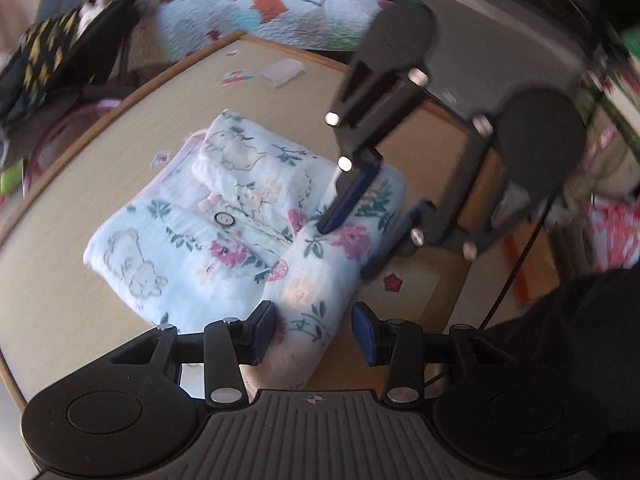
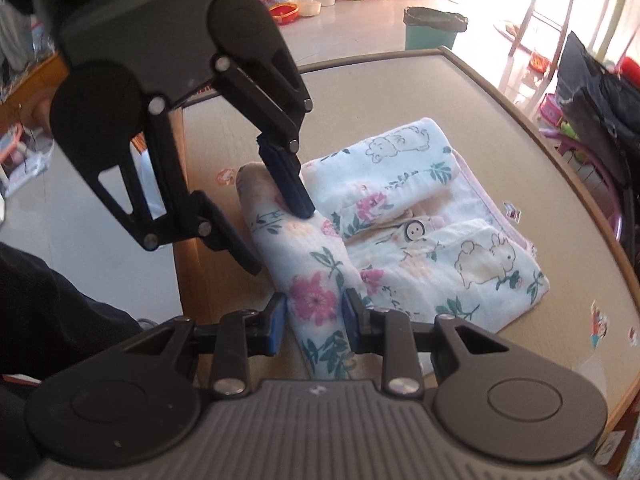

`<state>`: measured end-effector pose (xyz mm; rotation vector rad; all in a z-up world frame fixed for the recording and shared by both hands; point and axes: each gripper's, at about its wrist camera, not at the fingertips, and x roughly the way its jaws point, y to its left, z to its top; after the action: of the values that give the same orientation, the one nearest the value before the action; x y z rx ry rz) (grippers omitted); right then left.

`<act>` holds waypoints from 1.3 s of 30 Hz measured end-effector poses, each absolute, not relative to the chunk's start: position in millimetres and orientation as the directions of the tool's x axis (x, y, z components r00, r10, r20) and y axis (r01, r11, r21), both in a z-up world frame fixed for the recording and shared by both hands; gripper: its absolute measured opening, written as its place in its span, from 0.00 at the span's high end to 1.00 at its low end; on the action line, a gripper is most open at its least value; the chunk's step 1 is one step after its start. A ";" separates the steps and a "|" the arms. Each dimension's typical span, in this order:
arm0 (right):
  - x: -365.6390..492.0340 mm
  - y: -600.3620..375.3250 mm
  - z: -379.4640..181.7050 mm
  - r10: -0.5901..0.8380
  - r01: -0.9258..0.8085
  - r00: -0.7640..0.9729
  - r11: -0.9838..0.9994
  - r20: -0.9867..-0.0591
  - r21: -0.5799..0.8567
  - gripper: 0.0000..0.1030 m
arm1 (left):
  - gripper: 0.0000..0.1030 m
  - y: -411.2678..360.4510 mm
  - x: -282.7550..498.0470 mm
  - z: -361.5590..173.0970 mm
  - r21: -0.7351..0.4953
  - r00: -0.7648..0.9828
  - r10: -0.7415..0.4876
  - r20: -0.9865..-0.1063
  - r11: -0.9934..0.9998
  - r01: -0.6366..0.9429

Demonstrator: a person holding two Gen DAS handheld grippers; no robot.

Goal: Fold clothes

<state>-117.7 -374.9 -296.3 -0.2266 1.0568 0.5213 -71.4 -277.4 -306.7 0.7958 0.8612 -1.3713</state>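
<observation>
— White cloth with flowers! How will that baby top (image 1: pixel 192 248) feel?
— Soft, light and floppy, I think. It lies folded in the middle of the table (image 1: pixel 80 184). Its near edge is a thick roll (image 2: pixel 312 264) by me.
— Are you holding it?
— My right tool (image 2: pixel 314 324) pinches the roll from both sides. My left tool (image 1: pixel 314 334) sits around the same roll, but one pad shows a gap, so it is loose.
— Where should you grab?
— On the thick roll, near each end, so it won't sag.
</observation>
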 end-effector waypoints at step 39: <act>-105.4 -387.1 -302.0 0.228 -0.522 0.345 0.853 -0.910 0.016 0.79 | 0.62 -277.2 -55.0 -317.1 -0.097 -0.037 -0.483 -0.875 0.100 0.990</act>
<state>-105.4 -387.1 -302.0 -0.3005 1.1184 0.4963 -55.0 -277.2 -317.1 0.7169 0.9358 -1.3662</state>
